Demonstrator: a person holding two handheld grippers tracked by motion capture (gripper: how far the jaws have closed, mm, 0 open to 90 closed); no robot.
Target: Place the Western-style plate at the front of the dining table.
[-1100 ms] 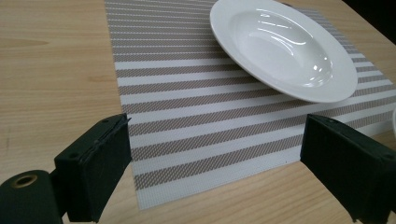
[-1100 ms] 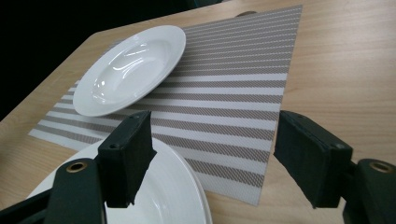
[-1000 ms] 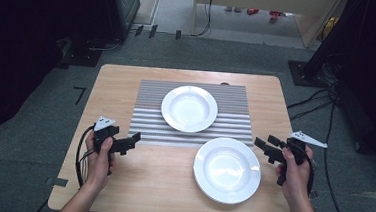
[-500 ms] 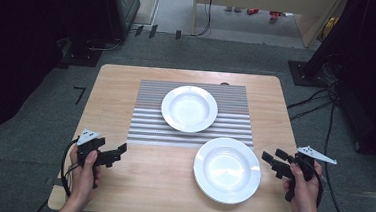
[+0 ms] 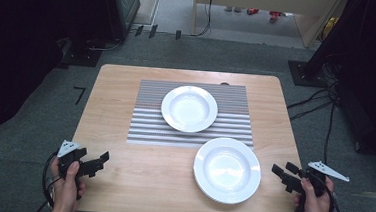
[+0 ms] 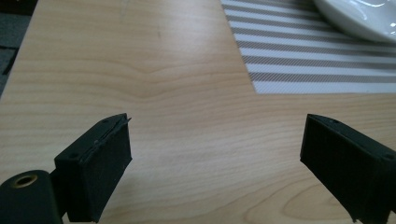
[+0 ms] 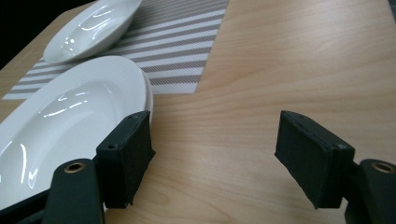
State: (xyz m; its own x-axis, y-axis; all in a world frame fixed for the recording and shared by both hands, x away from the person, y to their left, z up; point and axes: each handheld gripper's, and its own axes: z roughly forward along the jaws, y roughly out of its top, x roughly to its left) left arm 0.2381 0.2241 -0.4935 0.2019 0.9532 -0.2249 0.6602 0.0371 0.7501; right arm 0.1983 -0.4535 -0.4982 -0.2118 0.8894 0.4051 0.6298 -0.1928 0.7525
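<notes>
Two white plates lie on the wooden table (image 5: 116, 106). The far plate (image 5: 189, 108) rests on a grey striped placemat (image 5: 145, 118); its rim shows in the left gripper view (image 6: 359, 18) and the right gripper view (image 7: 91, 28). The near plate (image 5: 227, 169) sits on bare wood at front right, partly over the mat's corner, and is large in the right gripper view (image 7: 60, 126). My left gripper (image 5: 103, 158) hovers open over the front left of the table, jaws apart (image 6: 212, 158) with only wood between them. My right gripper (image 5: 281, 171) is open just right of the near plate, jaws empty (image 7: 212, 154).
A person's hands hold both grippers at the table's near edge. Dark equipment and cables (image 5: 326, 100) lie on the floor around the table. Bare wood stretches along the left side and the front between the grippers.
Both hands have drawn back toward the table's near edge and outward, sinking a little. The plates have not moved. Both grippers' jaws stay apart.
</notes>
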